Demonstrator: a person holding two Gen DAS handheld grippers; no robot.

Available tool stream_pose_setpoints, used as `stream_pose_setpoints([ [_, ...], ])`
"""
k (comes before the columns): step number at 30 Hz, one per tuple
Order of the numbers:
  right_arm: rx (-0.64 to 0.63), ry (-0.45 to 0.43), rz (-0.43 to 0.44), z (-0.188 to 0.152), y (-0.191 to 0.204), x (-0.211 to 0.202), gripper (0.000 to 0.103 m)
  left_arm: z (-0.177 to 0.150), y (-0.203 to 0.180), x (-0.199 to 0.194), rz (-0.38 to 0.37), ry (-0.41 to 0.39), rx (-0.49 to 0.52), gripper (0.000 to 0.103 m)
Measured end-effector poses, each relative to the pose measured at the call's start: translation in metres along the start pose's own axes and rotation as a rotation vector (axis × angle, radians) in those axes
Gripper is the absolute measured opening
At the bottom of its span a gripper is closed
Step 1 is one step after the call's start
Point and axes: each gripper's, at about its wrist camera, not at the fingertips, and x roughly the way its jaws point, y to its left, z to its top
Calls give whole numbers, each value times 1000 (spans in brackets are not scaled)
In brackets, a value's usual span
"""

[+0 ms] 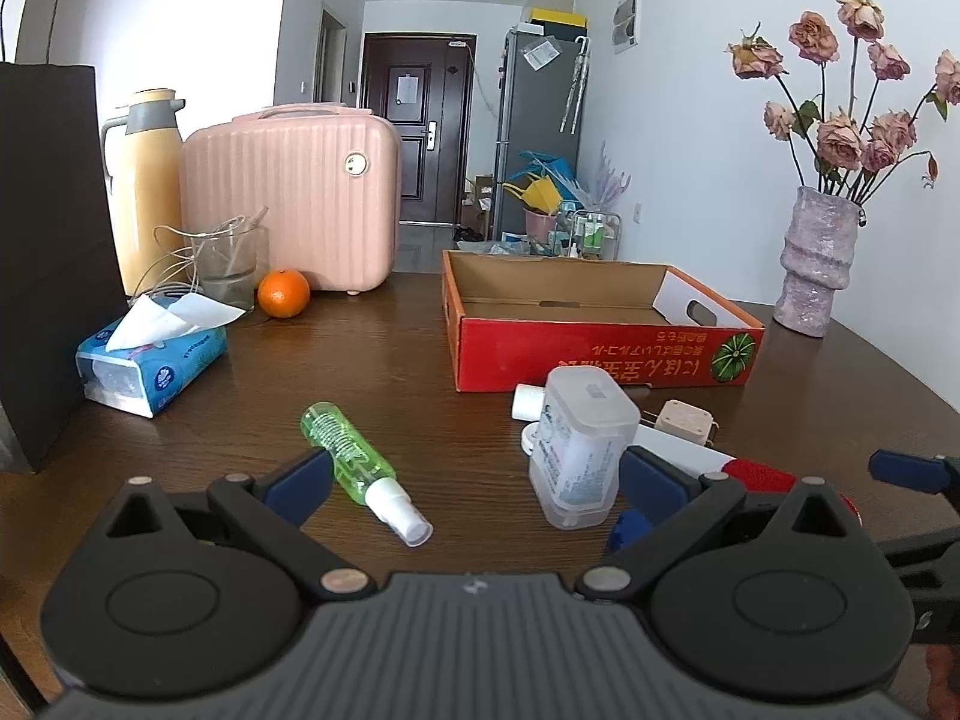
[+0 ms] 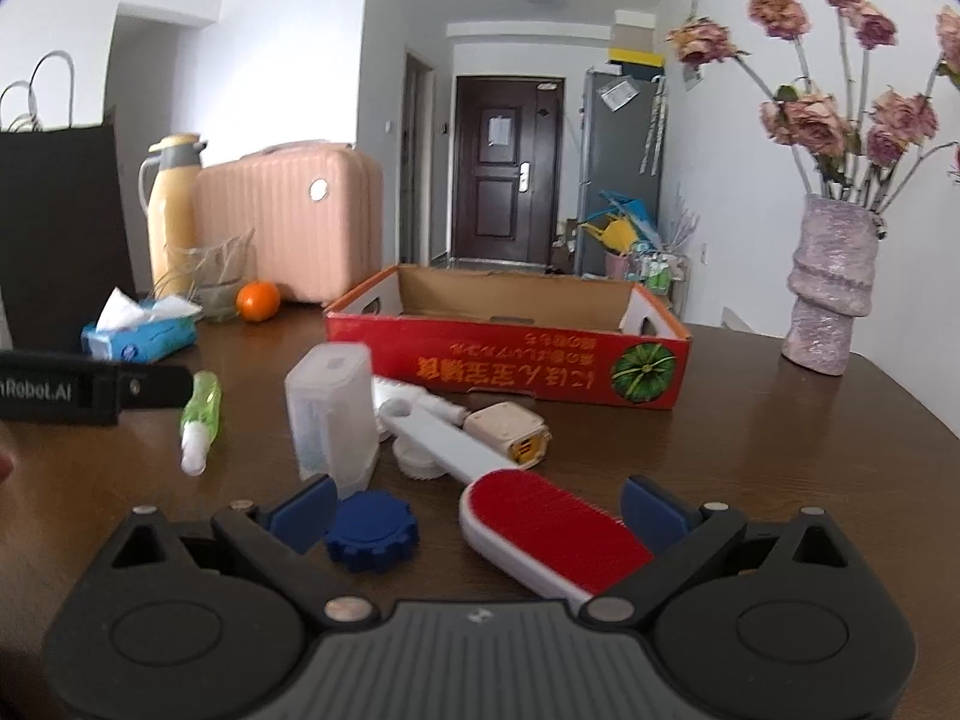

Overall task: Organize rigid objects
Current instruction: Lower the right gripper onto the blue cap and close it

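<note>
A red cardboard box lies open on the brown table. In front of it lie a green spray bottle, a clear plastic container, a red-and-white lint brush, a beige charger and a blue gear-shaped cap. My left gripper is open, its fingers flanking the bottle and the container. My right gripper is open around the cap and brush head.
A tissue pack, an orange, a glass, a yellow thermos, a pink case and a black bag stand at the left. A vase of dried roses stands at the right.
</note>
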Motion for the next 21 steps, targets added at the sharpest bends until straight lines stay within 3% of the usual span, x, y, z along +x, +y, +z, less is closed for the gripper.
stream_pose_setpoints([
  [9,-88,69,66,1,26,21,94,-1,16,4,35,19,-5,103],
  [17,-120,139,122,5,40,49,70,-2,29,10,52,32,-26,103],
  [21,-138,167,132,5,45,61,68,-2,34,13,54,40,-40,103],
])
